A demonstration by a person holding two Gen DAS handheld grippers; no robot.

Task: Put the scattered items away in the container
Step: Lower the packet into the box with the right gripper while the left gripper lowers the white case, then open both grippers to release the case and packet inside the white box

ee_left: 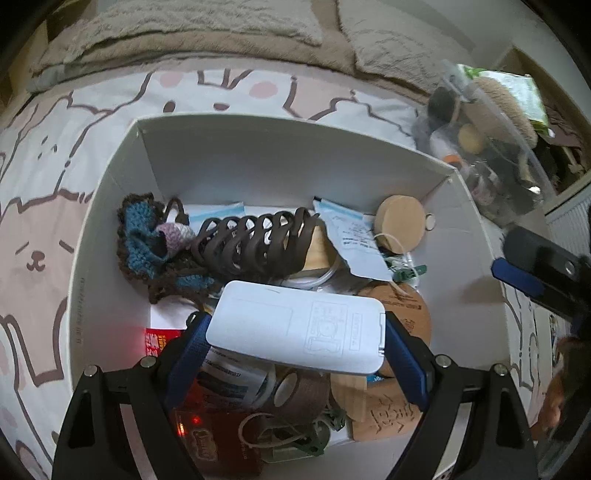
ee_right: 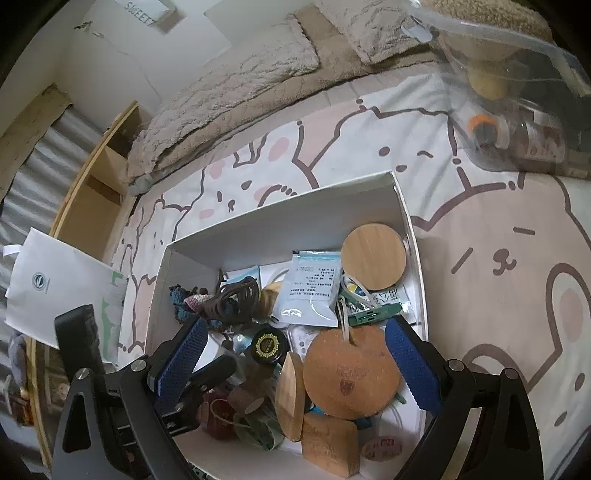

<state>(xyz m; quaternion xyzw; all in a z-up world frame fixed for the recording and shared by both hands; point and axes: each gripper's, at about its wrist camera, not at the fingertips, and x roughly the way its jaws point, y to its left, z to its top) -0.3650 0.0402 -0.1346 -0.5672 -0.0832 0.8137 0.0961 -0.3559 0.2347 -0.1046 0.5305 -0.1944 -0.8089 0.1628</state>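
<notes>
Two grippers hang over one white rectangular cardboard box (ee_left: 110,206) that sits on a bedsheet printed with pink cartoon bears and rabbits (ee_left: 40,229), with a folded beige fleece blanket (ee_left: 192,33) along the far edge of the bed. Beside the box's far right corner lies a clear plastic zip bag (ee_right: 517,122) stuffed with small things. Inside the box the clutter is piled close: a round cork mat with a loop (ee_right: 349,373) lies near the front right, touching a pale wooden block (ee_right: 330,443) and an upright oval wooden piece (ee_right: 290,397). A round bamboo lid (ee_right: 373,256) rests against the right wall at the back, and a white sealed pouch with printed text (ee_right: 310,291) lies just beside it. A dark brown ribbed plastic hair claw (ee_left: 255,243) lies across the middle, next to a blue and brown crocheted piece (ee_left: 147,243) at the left. A small black jar lid with a gold seal (ee_right: 267,345) sits near the centre. The left gripper (ee_left: 295,332) has its blue-padded fingers pressed on the short ends of a flat white plastic case with rounded corners (ee_left: 295,326), held over the box's contents. The right gripper (ee_right: 295,354) stands wide with nothing between its pads, above the cork mat.
</notes>
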